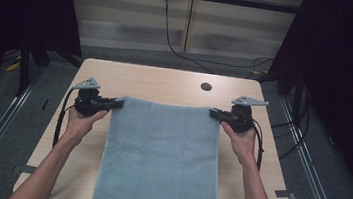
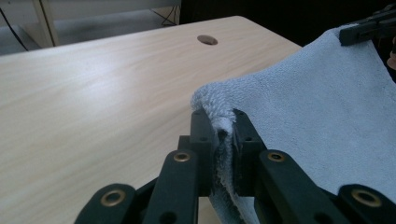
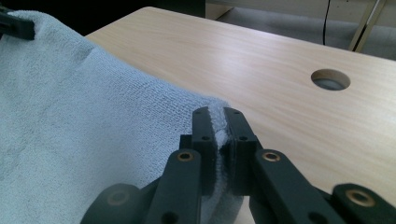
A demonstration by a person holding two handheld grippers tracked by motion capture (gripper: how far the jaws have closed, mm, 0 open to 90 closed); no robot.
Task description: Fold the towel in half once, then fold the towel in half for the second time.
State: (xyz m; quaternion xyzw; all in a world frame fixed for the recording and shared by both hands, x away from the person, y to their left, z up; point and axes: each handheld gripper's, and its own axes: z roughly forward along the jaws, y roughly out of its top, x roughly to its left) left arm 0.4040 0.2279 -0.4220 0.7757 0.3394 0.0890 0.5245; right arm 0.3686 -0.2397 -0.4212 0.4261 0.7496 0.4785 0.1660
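Hand-held grippers (image 1: 119, 103) (image 1: 213, 113) level, pinching towel (image 1: 161, 153) corners

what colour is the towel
Pale grey-blue, plain terry with no pattern; the towel shows best in the right gripper view.

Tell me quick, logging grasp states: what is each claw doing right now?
Left claw: closed on the far left corner of the light blue terry towel.
Right claw: closed on its far right corner.
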